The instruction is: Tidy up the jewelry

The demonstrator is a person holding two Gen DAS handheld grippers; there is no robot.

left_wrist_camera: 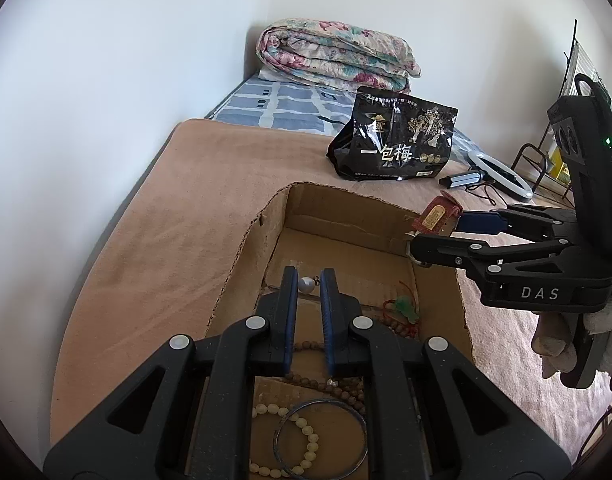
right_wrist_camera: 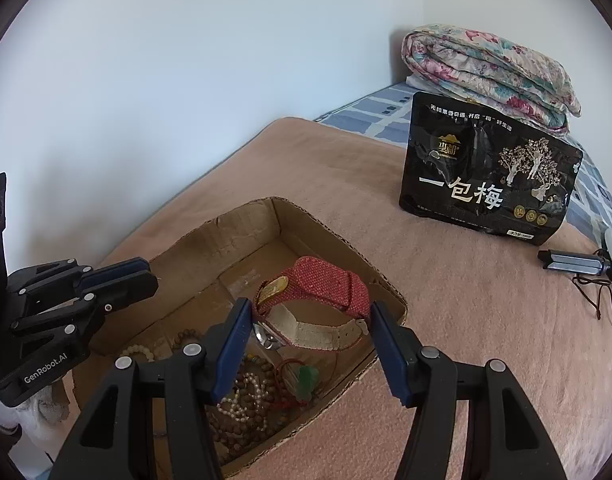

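Left gripper [left_wrist_camera: 309, 280] pinches a pearl [left_wrist_camera: 306, 284] over the box [left_wrist_camera: 246, 240]; right gripper [right_wrist_camera: 312, 312] clamps a red watch [right_wrist_camera: 318, 292] above it.

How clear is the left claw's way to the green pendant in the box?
Probably not yet: the pendant lies uncovered just right of the left claw, but that claw seems to be pinching a pearl earring.
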